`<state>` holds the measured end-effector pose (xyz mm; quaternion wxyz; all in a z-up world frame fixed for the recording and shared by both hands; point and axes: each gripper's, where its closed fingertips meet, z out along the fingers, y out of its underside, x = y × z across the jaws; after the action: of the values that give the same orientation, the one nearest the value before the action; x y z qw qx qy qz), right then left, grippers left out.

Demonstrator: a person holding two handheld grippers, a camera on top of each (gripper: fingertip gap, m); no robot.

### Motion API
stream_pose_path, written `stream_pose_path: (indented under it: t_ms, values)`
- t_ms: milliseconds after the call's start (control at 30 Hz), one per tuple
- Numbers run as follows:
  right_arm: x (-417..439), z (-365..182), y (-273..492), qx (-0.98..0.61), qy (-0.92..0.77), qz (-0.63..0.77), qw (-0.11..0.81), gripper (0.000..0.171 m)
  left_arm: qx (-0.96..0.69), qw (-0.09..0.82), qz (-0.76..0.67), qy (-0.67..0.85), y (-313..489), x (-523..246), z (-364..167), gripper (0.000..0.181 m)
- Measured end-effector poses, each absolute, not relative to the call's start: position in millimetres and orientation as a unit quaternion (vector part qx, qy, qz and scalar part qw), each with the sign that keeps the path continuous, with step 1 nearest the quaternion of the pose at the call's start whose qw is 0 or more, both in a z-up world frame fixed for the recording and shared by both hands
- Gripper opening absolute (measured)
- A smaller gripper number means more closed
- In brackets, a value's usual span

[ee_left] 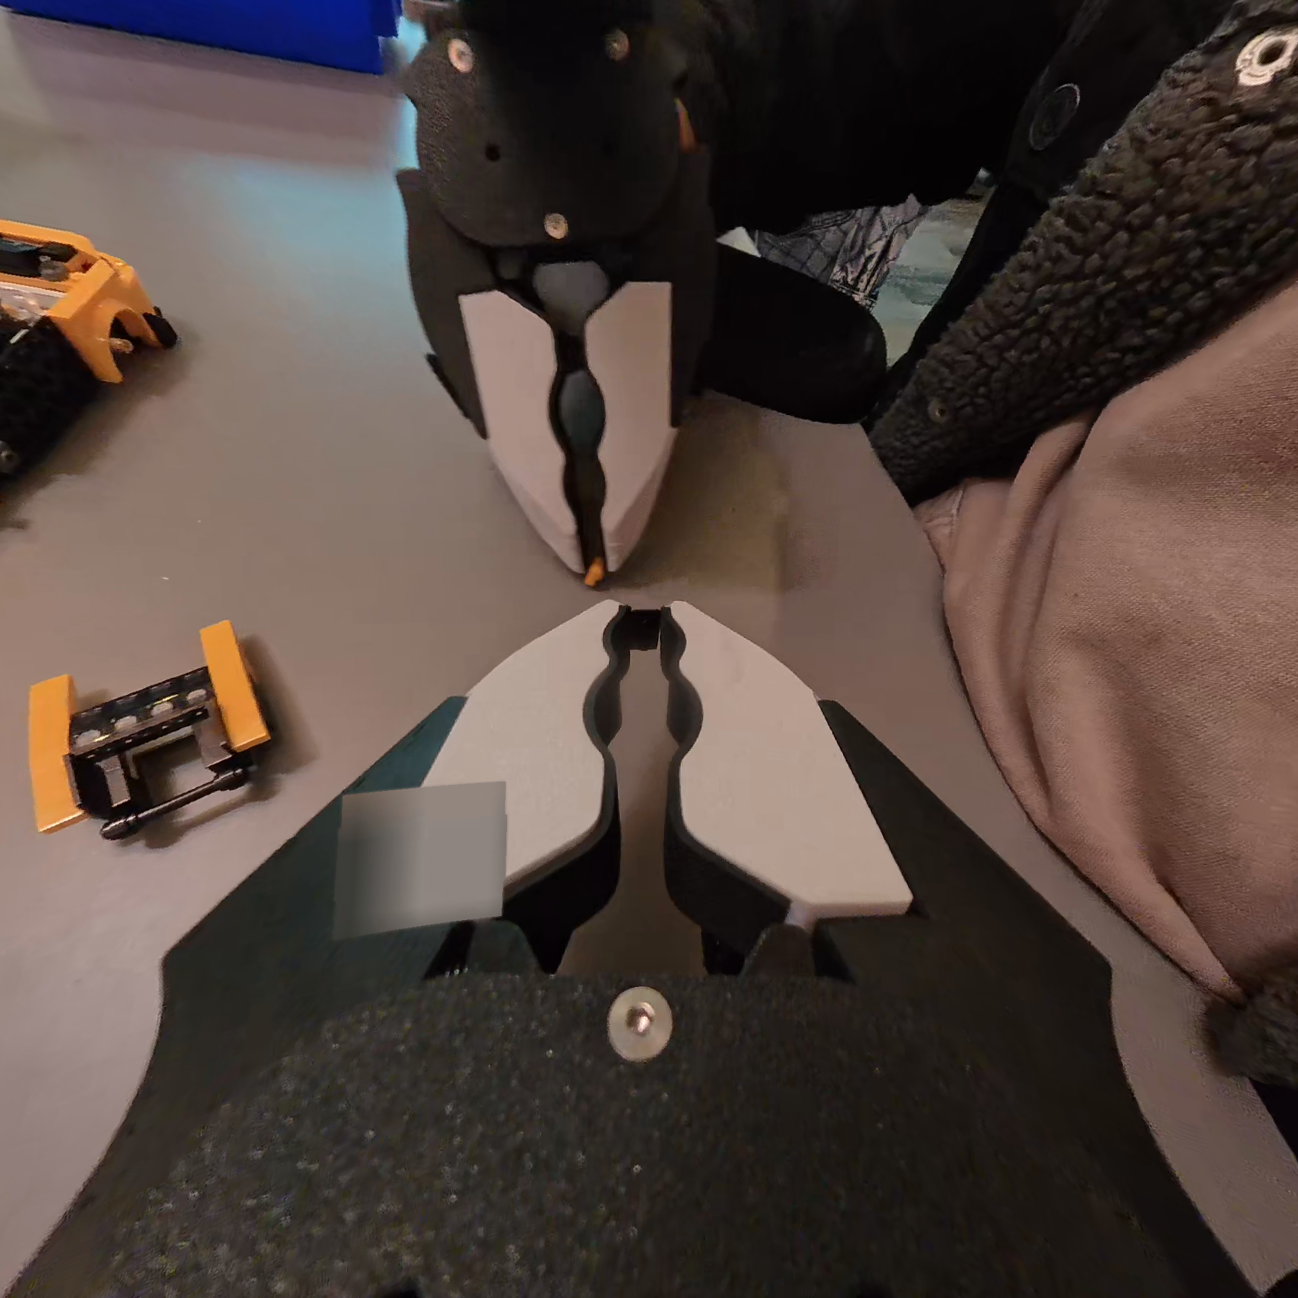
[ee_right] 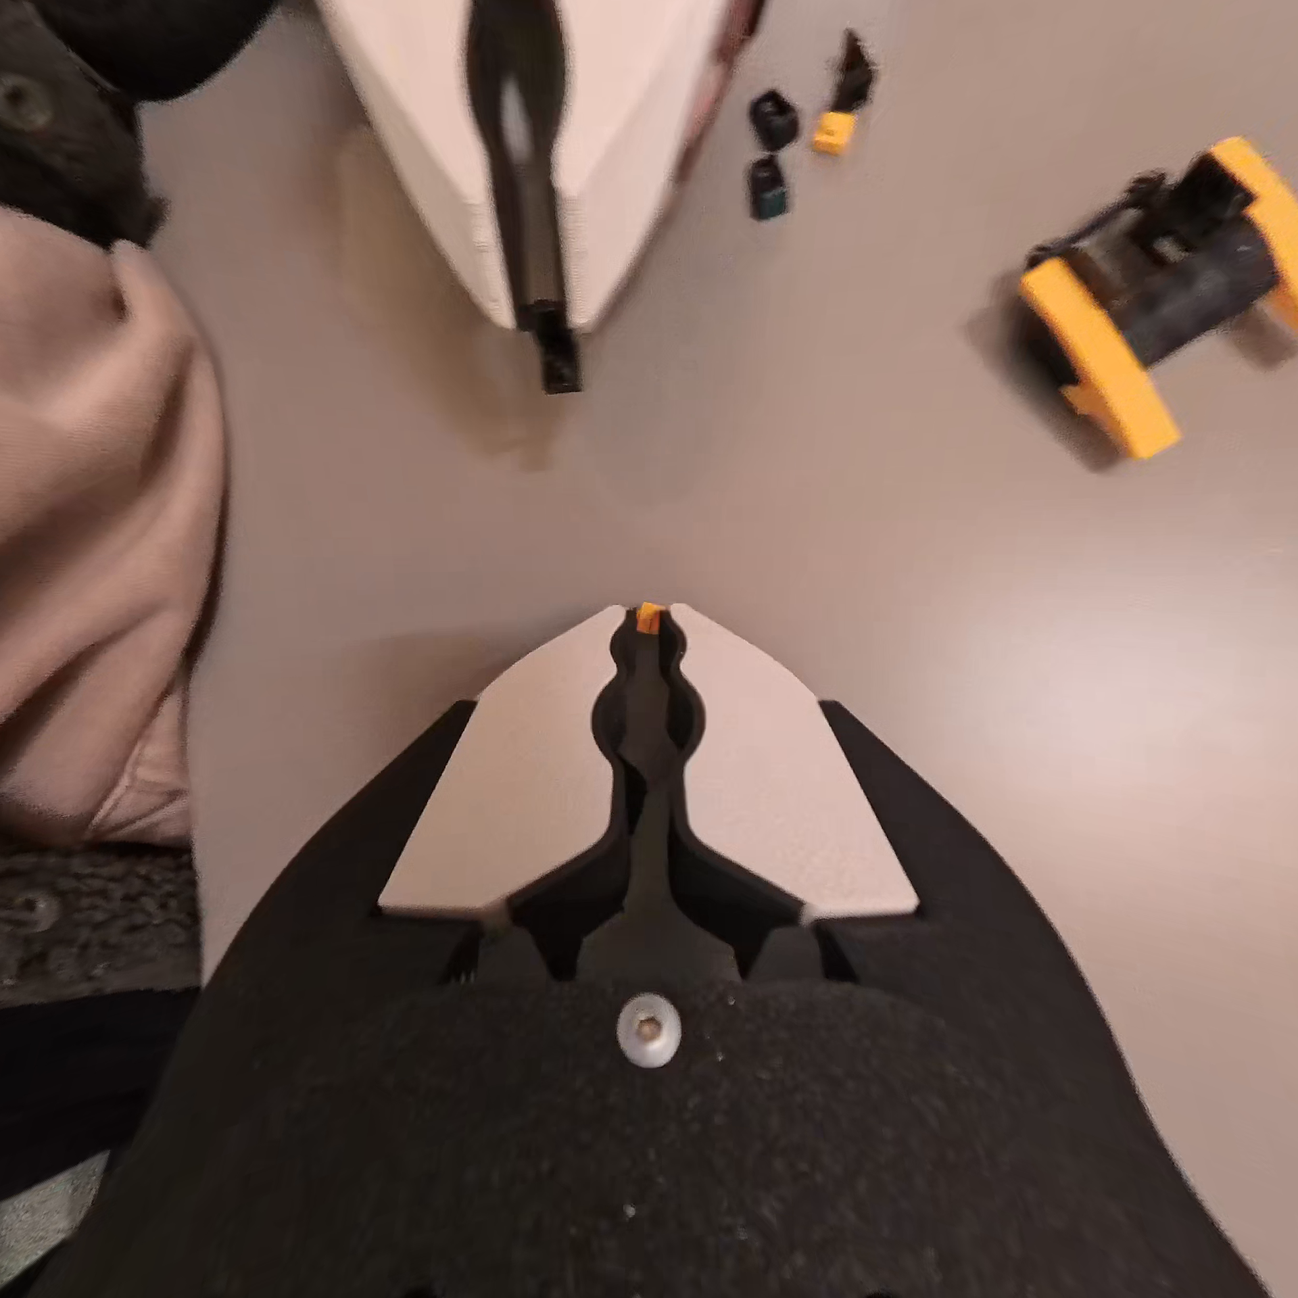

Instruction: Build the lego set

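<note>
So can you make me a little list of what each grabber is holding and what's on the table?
left gripper: shut on small black lego piece
right gripper: shut on tiny orange lego piece
grippers: tips facing, apart
grey table: black-and-orange lego assembly, untouched
loose bits: two small dark pieces, one orange

**What sits around my work**

My pieces lie on a plain grey desk point(ee_left: 295, 492), smooth and matte. At its far left corner I see the edge of a blue bin point(ee_left: 211, 28). Along the right side a pale pink garment point(ee_left: 1138, 667) rests against the desk edge, and a dark fleecy sleeve point(ee_left: 1096, 295) crosses above it. Beyond the sleeve is a patch of patterned grey fabric point(ee_left: 857, 246), too small to tell more.
</note>
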<state>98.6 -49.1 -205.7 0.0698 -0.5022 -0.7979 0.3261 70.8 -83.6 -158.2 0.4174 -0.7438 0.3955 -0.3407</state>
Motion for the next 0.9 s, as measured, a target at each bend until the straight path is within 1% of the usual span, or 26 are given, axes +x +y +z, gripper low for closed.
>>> stream_pose_path:
  t_ms: [33, 200, 400, 500, 633, 900]
  values:
    - [96.1, -206.8, -42.3, -0.505, -0.800, 0.317, 0.071, 0.008, -0.746, 0.418, -0.337, 0.394, -82.8, 69.6, -159.1, 0.007]
    - [85.0, -205.1, -13.5, -0.538, -0.778, 0.316, 0.076, 0.015, -0.755, 0.423, -0.325, 0.382, -77.8, 63.4, -162.1, 0.007]
    - [84.5, -202.8, 11.6, -0.563, -0.758, 0.307, 0.122, 0.011, -0.764, 0.441, -0.308, 0.356, -67.9, 54.8, -162.4, 0.007]
    - [88.6, -195.9, -3.0, -0.520, -0.780, 0.321, 0.134, 0.011, -0.766, 0.445, -0.303, 0.351, -65.8, 53.3, -162.6, 0.007]
    - [93.6, -201.6, -15.3, -0.456, -0.826, 0.290, 0.161, 0.016, -0.765, 0.458, -0.297, 0.343, -62.6, 52.2, -159.9, 0.007]
    - [87.9, -210.4, -14.8, -0.415, -0.857, 0.278, 0.125, 0.014, -0.746, 0.491, -0.287, 0.347, -60.9, 52.9, -152.8, 0.007]
